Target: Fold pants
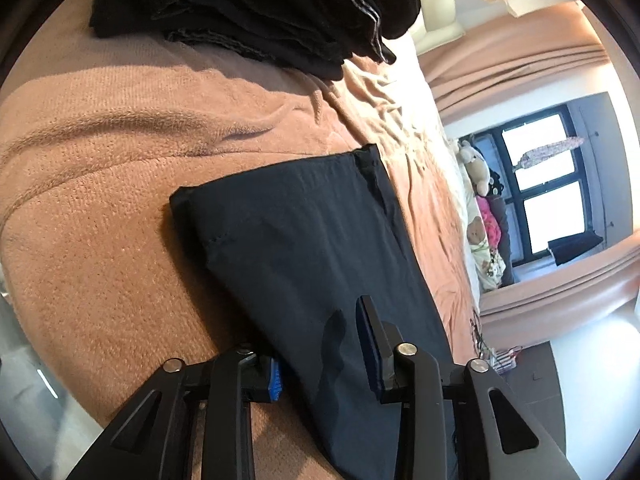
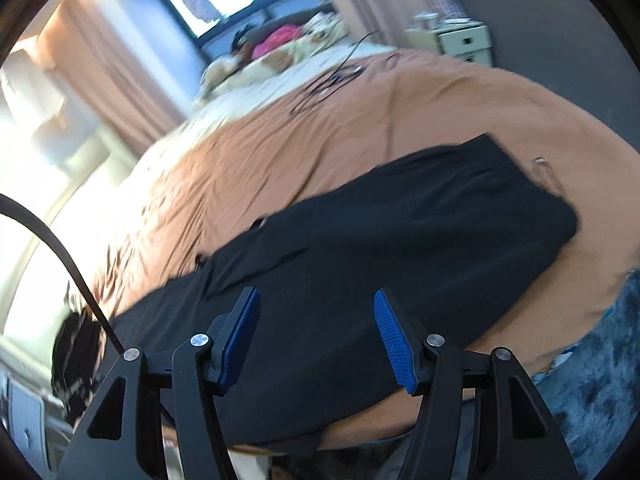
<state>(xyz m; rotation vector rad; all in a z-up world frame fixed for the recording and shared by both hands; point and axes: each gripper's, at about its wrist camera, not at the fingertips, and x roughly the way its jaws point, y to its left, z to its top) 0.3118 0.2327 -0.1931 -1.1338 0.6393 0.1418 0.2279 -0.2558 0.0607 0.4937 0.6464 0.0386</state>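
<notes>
Dark navy pants (image 1: pixel 304 240) lie flat on a peach bedspread (image 1: pixel 100 208), the leg end toward the far side in the left wrist view. My left gripper (image 1: pixel 320 344) is open, its jaws straddling the near edge of the pants, one finger (image 1: pixel 372 344) on top of the cloth and the other finger (image 1: pixel 274 376) beside the edge. In the right wrist view the pants (image 2: pixel 400 248) stretch across the bed with the ribbed waistband (image 2: pixel 496 164) at the far right. My right gripper (image 2: pixel 316 332) is open just above the cloth, holding nothing.
A pile of black folded clothes (image 1: pixel 256 12) sits at the far end of the bed. Stuffed toys and pillows (image 1: pixel 484 216) lie by the window. A blue rug (image 2: pixel 600 380) and a white nightstand (image 2: pixel 460 40) are beside the bed. A black cable (image 2: pixel 60 256) hangs at left.
</notes>
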